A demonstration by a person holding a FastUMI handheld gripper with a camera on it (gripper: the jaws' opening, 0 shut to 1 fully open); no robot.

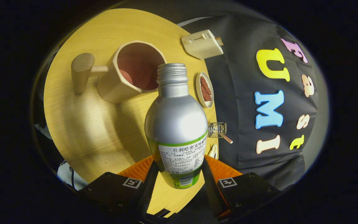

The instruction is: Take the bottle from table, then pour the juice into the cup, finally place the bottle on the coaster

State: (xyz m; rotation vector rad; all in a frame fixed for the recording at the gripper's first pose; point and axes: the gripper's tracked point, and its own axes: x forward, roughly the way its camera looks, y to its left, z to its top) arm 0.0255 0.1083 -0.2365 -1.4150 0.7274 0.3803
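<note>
Gripping the bottle (176,124) low on its labelled body between closed jaws of the gripper (177,174), tipping its open neck toward the cup (126,73) on the worktop (82,124), seemingly lined up for pouring.

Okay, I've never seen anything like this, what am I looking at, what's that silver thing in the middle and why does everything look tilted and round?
This is a picture from a fisheye camera mounted on a hand-held gripper; a person carries it, and there is no robot arm. The camera looks forward along the gripper's two fingers, which is why the scene bends and tilts.

The silver thing is a metal bottle with its cap off, clamped between both fingers and leaning toward a wooden cup with a peg handle, so it seems set for pouring.

Beneath is a round wooden table. Beyond the bottle sit a cream toaster, a small dish of reddish pieces, and a little wire rack.
</note>
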